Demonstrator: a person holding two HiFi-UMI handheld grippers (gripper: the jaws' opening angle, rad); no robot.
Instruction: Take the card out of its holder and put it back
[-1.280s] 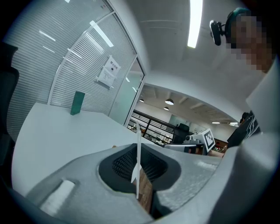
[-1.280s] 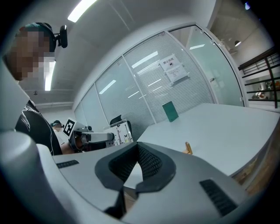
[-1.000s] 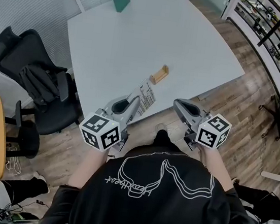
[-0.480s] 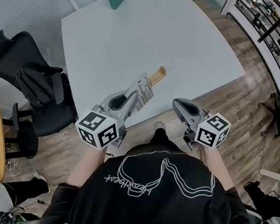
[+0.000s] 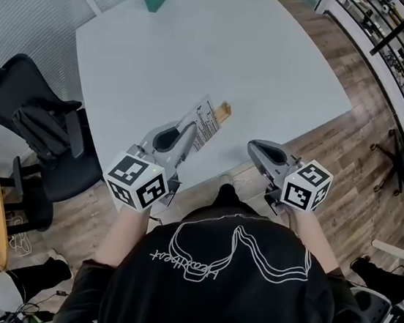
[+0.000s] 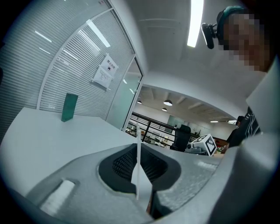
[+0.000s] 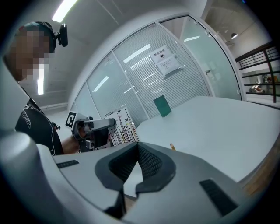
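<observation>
Card out of its holder, gripped edge-on for re-seating.
White table (image 5: 261, 47), bare work surface. Right gripper (image 5: 261, 151): jaws together, nothing between them, held beside the table edge, probably in reserve to steady. Left gripper (image 5: 188, 129): jaws clamped on the printed card (image 5: 207, 118), pinched at its near end so the far edge is free to enter the slot. Wooden holder (image 5: 224, 110): on the table just beyond the card; contact unclear.
</observation>
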